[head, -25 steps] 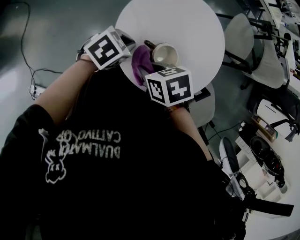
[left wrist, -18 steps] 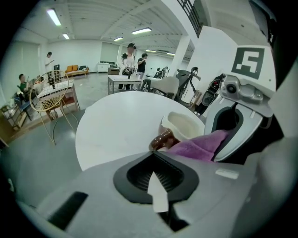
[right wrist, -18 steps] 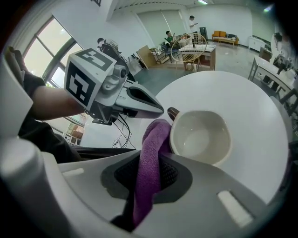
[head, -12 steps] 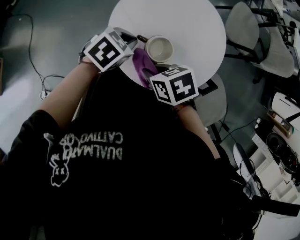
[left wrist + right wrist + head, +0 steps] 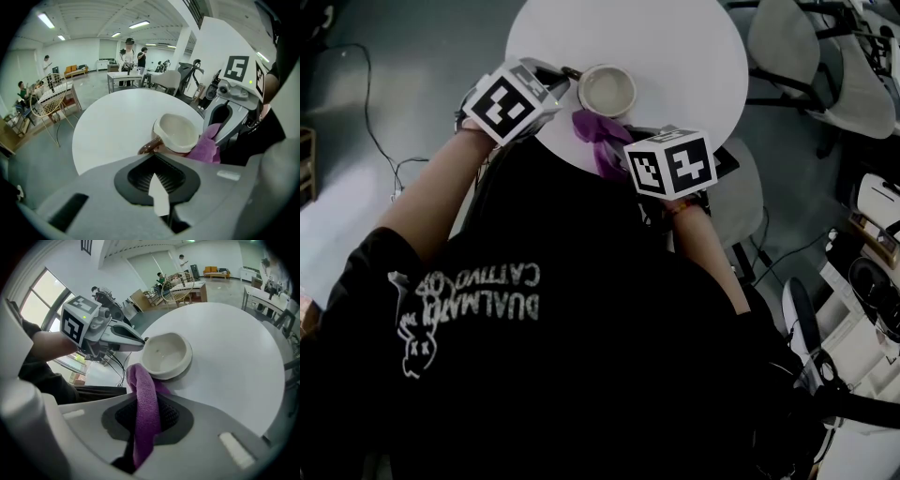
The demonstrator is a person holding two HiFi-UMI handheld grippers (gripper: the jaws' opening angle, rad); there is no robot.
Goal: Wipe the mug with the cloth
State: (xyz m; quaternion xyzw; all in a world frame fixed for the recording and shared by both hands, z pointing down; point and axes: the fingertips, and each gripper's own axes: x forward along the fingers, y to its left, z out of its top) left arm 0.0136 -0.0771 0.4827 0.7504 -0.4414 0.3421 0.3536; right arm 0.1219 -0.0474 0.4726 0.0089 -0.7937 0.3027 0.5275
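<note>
A cream mug (image 5: 607,91) with a brown handle (image 5: 149,146) stands near the close edge of the round white table (image 5: 675,47). My left gripper (image 5: 565,77) reaches in from the left and is shut on that handle; its jaw tips meet at the mug's side in the right gripper view (image 5: 142,340). My right gripper (image 5: 145,401) is shut on a purple cloth (image 5: 143,404). The cloth's free end (image 5: 600,131) lies against the mug's near wall (image 5: 164,373). The mug's inside (image 5: 164,355) looks empty.
The table stands on a grey floor with a cable (image 5: 380,131) at the left. Grey chairs (image 5: 787,42) stand to the right, and one seat (image 5: 736,202) sits just below the table edge. People and more tables (image 5: 126,77) are far across the room.
My right gripper and the cloth have shifted right and slightly down along the mug's near side. The mug stays at my left gripper's jaws. The head view has drifted.
</note>
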